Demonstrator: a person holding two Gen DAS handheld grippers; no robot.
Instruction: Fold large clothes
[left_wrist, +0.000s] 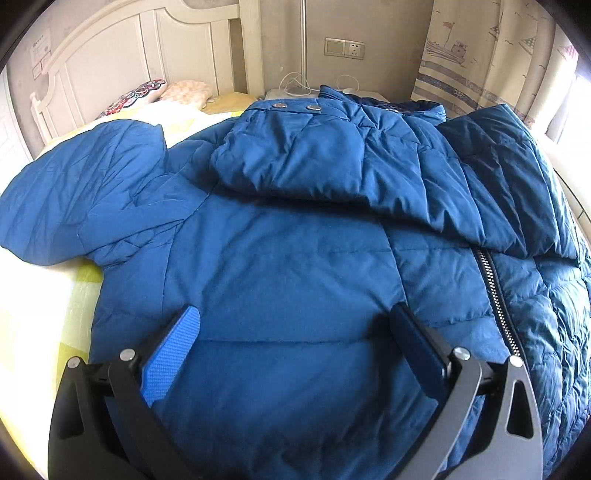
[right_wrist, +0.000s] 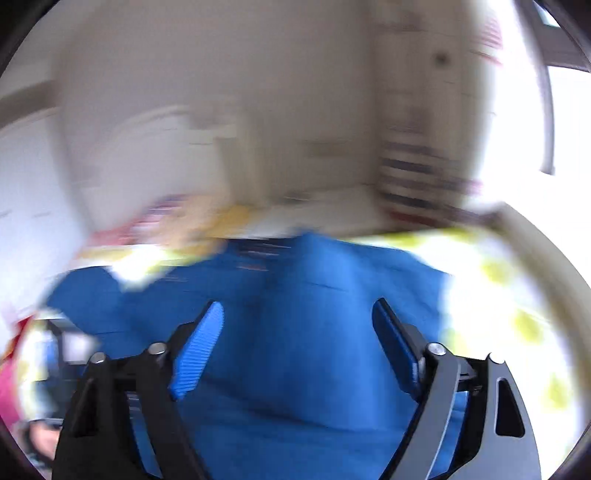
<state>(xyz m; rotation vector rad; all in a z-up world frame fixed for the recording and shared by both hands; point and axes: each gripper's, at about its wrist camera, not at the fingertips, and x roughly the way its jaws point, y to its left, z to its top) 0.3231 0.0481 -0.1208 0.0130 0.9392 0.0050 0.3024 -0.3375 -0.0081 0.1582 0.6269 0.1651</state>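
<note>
A large blue padded jacket (left_wrist: 288, 258) lies spread on the bed, collar with two snaps at the far end, one sleeve (left_wrist: 74, 206) lying out to the left. Its right side is folded over the body, and a zipper (left_wrist: 498, 295) shows along the fold. My left gripper (left_wrist: 295, 314) hovers open over the jacket's lower body, holding nothing. The right wrist view is motion-blurred; my right gripper (right_wrist: 295, 310) is open above the jacket (right_wrist: 295, 369), and nothing is between its blue pads (right_wrist: 199, 347).
The bed has a yellow-and-white sheet (left_wrist: 44, 314). Pillows (left_wrist: 147, 92) lie by the white headboard (left_wrist: 110, 55). A white nightstand (left_wrist: 291, 94) with cables stands behind the jacket. A patterned curtain (left_wrist: 480, 55) and a bright window are at the right.
</note>
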